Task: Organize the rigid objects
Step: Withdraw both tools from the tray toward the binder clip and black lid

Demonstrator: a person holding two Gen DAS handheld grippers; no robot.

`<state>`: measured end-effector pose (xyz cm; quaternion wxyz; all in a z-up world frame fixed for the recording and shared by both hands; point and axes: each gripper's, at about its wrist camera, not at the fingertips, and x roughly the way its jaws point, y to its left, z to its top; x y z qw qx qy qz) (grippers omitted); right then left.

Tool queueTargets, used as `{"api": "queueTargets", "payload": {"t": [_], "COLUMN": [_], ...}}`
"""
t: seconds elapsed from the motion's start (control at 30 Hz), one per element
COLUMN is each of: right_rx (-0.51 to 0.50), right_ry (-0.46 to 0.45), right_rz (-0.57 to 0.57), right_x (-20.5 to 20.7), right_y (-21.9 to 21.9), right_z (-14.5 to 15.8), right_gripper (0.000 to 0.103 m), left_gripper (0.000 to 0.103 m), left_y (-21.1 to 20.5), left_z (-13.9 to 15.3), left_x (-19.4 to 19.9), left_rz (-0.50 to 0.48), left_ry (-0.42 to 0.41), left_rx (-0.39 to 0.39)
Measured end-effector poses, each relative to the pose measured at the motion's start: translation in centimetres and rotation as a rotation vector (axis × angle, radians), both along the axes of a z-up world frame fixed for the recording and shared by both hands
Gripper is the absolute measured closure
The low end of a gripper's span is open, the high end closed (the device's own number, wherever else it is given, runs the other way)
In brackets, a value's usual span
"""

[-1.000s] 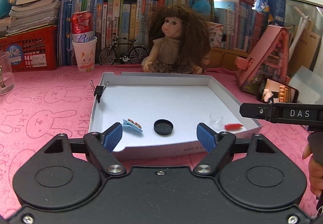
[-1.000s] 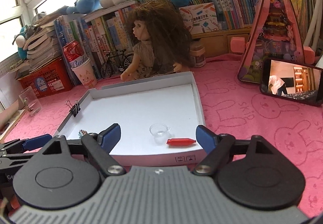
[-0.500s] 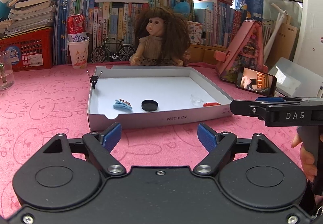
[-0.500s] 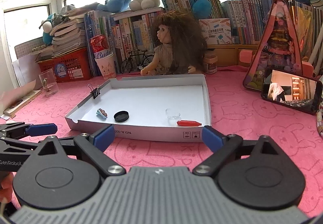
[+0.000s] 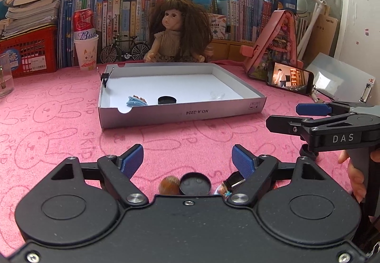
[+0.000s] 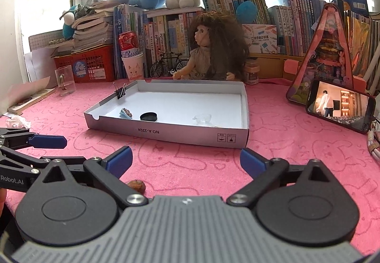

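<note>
A shallow white box tray [image 5: 180, 112] lies on the pink cloth. Inside it are a blue hair clip [image 5: 136, 100], a black cap [image 5: 167, 100] and a small clear cup [image 5: 217, 95]. A black binder clip [image 5: 105, 76] sits on its left wall. My left gripper [image 5: 187, 159] is open over the cloth, well short of the tray. Just below it lie a brown nut [image 5: 169, 185], a black round lid [image 5: 195, 184] and a small colourful piece [image 5: 223, 190]. My right gripper [image 6: 186, 159] is opening, with nothing between its fingers. The nut [image 6: 136, 184] lies near its left finger.
A doll [image 5: 178, 32], a toy bicycle [image 5: 124, 49], a paper cup holding a can [image 5: 86, 49] and rows of books stand behind the tray. A phone [image 5: 289, 77] leans on a pink stand at the right. A glass mug [image 6: 65, 80] stands at the left.
Both grippers have drawn back from the tray toward the near side of the cloth. The nut, lid and small piece have come into view under the left gripper. The right jaws have widened.
</note>
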<state>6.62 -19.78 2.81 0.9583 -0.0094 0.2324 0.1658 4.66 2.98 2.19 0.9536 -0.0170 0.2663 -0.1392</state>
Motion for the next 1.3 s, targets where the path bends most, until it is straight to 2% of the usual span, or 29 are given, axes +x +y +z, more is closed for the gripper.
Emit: {"api": "queueTargets", "payload": {"t": [0.33,0.6,0.83,1.1,1.2,1.3], "right_rx": [-0.011,-0.037,-0.054,-0.090,-0.091,-0.095], "right_ry": [-0.006,-0.010,0.000,-0.001,-0.004,-0.013], "right_rz": [0.015,0.017,0.042,0.067,0.064,0.038], "right_x": [-0.9,-1.7,-2.5,-3.4,-3.7,-3.9], "right_y": [0.3,0.5,0.8,1.4,1.5,1.3], "right_z": [-0.7,-1.3,-2.2,-2.8,-2.9,-2.9], "right_gripper": [0.000,0.000,0.000,0.011,0.018,0.029], "left_gripper": [0.030,0.047,0.052,0.055,0.057,0.057], "left_y": [0.6,0.8,0.7,0.3,0.1,0.0], "left_z": [-0.6,-1.0,-1.4,-1.6,-1.6,-1.4], "left_x": [-1.1,-2.0,-2.6,-3.1,-3.5,-3.9], "left_rz": [-0.004,-0.013,-0.026,-0.039,-0.049,-0.067], "left_ry": [0.017,0.024,0.040,0.030,0.025,0.021], "left_rx": [-0.007,0.000,-0.004,0.011,0.014,0.012]}}
